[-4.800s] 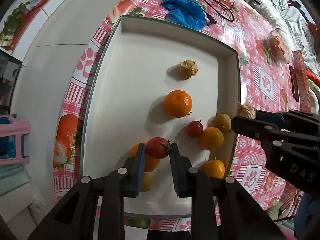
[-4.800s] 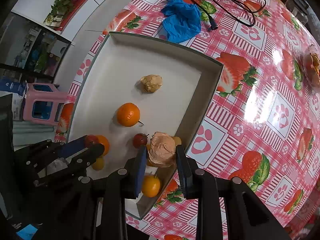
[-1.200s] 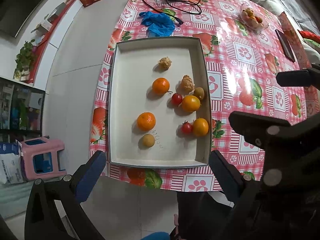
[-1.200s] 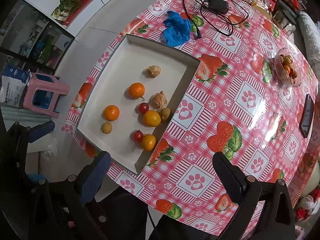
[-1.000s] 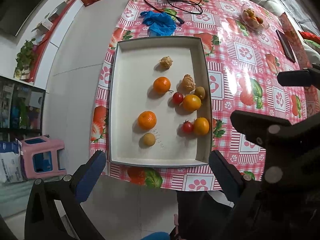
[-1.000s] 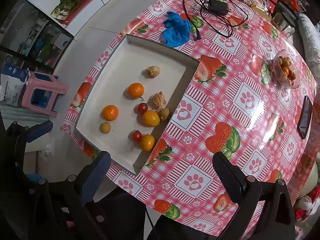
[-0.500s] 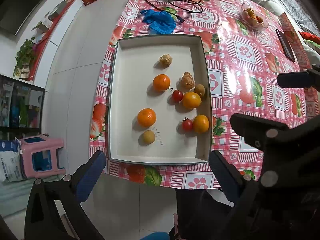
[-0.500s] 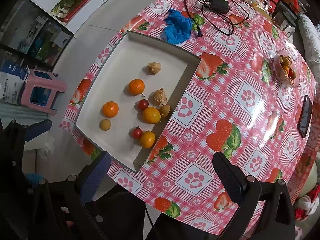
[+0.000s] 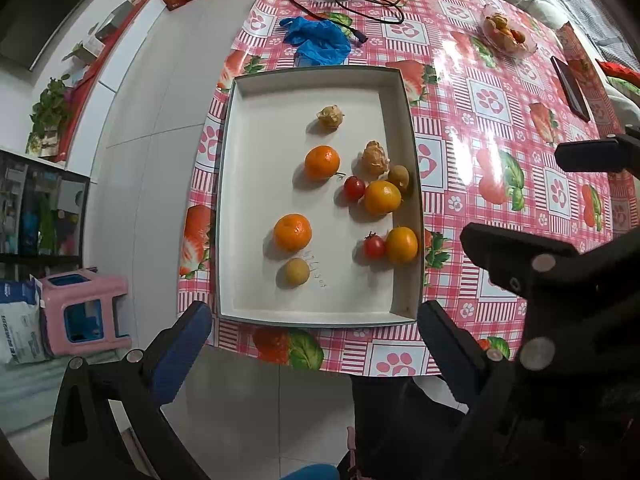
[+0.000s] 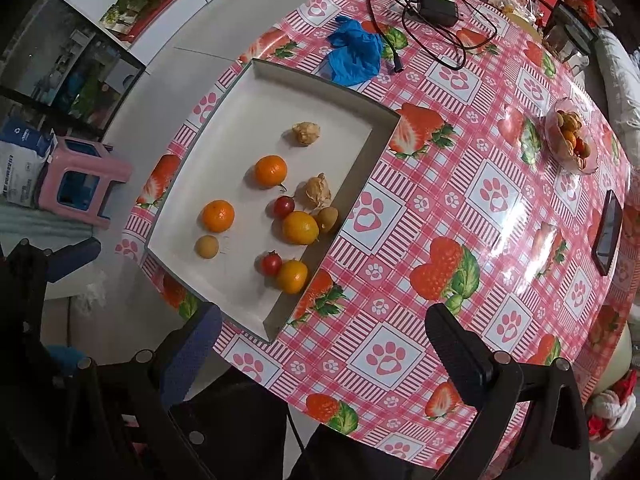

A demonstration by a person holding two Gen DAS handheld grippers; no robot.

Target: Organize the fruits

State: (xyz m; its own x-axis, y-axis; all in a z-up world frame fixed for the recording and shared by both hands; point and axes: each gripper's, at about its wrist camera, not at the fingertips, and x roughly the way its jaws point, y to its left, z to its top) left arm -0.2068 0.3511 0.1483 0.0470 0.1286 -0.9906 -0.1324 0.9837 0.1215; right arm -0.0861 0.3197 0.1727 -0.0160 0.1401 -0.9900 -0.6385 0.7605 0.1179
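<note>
Here both the left gripper and right gripper hang spread wide, empty, above the white tray. Left to right inside: firm mandarins, soft cherry tomatoes, papery physalis by the right wall; pinch gently across their middles.

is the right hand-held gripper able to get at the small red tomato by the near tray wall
Probably yes: the right hand-held gripper is open and empty above the table, nothing covers the small red tomato, though a yellow-orange fruit touches it.
</note>
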